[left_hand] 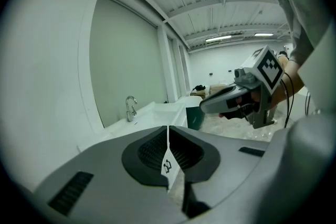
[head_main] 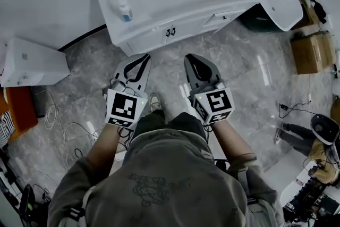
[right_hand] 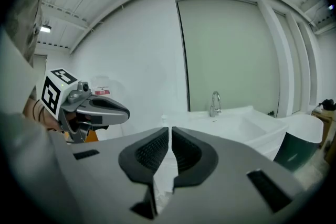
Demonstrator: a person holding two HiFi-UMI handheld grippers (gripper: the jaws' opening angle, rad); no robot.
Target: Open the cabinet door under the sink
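A white sink vanity point(head_main: 159, 16) stands ahead of me, its cabinet doors point(head_main: 151, 39) closed under the basin, with small dark handles point(head_main: 170, 32) where they meet. My left gripper point(head_main: 143, 57) is over the floor a short way in front of the doors, jaws shut with nothing between them. Beside it, my right gripper point(head_main: 192, 57) is also shut and empty. The faucet point(left_hand: 130, 107) and basin show beyond the left gripper point(left_hand: 168, 131) in its own view. Past the right gripper point(right_hand: 170, 131) the faucet point(right_hand: 215, 103) shows too. Neither gripper touches the cabinet.
A blue-capped bottle point(head_main: 125, 9) stands on the vanity's left rim. A dark bin point(head_main: 260, 21) and a white fixture point(head_main: 276, 0) sit to the right, cardboard boxes point(head_main: 313, 50) beyond. A white box point(head_main: 32, 64) and cables point(head_main: 58, 119) lie left; a person's legs point(head_main: 292, 133) at right.
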